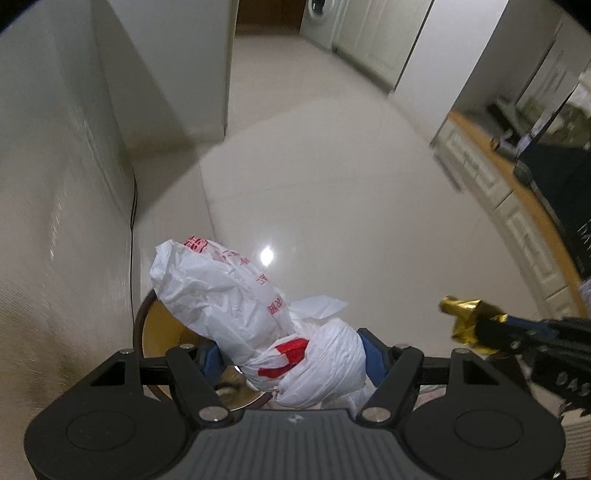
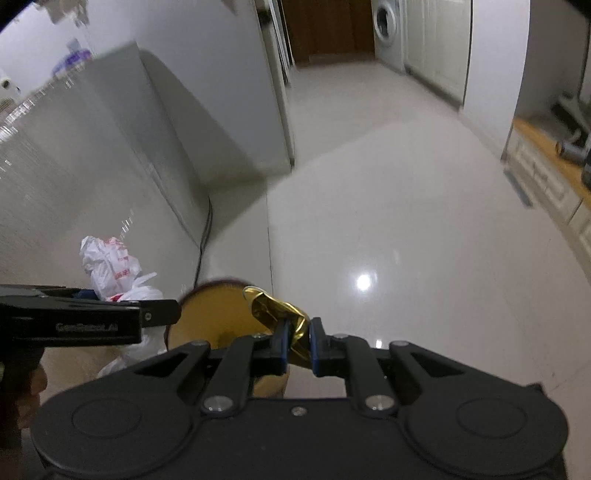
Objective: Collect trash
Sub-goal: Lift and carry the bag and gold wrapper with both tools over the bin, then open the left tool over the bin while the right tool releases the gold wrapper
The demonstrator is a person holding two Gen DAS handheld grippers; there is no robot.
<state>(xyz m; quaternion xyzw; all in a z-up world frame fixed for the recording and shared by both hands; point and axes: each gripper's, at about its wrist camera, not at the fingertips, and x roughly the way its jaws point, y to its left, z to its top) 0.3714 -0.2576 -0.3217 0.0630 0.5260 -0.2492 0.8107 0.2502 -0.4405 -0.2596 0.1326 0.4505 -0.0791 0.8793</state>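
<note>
A glossy pale tiled floor (image 1: 332, 192) runs toward a far doorway where a washing machine (image 2: 386, 22) stands, with a light wall (image 1: 55, 184) on one side and white cabinets (image 1: 491, 184) under a wooden top on the other. Low in both views sits a round bin (image 2: 207, 314) with a dark rim and a golden inside, close to the wall. The left gripper (image 1: 291, 354) is clamped on a knotted white plastic bag (image 1: 229, 295) with red print, and this bag hangs over the bin's rim. The right gripper (image 2: 295, 339) has its blue pads pressed together on a crumpled gold foil wrapper (image 2: 277, 310), which is just beside the bin's edge on the floor side. I judge that the step in hand is to bring both pieces of trash to the bin, and it looks almost finished. The next move probably calls for putting each piece fully above the opening and then letting go, one after the other. The light wrapper could stick to a pad or drift past the rim.
</note>
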